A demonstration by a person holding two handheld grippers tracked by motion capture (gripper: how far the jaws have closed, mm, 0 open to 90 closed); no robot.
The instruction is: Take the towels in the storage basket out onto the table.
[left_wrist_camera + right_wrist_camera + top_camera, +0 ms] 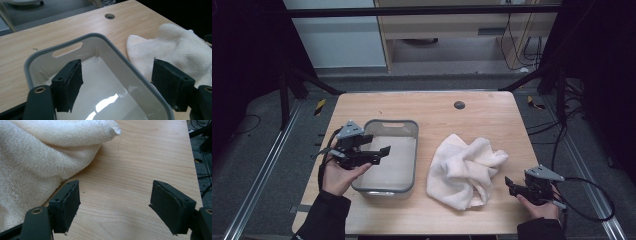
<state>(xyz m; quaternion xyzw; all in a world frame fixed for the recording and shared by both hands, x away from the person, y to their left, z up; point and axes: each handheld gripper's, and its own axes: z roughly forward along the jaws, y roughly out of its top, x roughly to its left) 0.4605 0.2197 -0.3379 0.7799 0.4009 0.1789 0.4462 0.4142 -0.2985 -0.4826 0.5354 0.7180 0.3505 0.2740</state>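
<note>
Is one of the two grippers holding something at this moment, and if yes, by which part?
Nothing is held. The left gripper is open above the grey bin, and the right gripper is open beside the cream towel, not touching it.

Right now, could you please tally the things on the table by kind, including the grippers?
Grey-rimmed plastic bin: 1, empty
Cream towel: 1, crumpled beside the bin
Grippers: 2, left gripper over the bin, right gripper beside the towel, both with jaws apart
Total: 4
</note>
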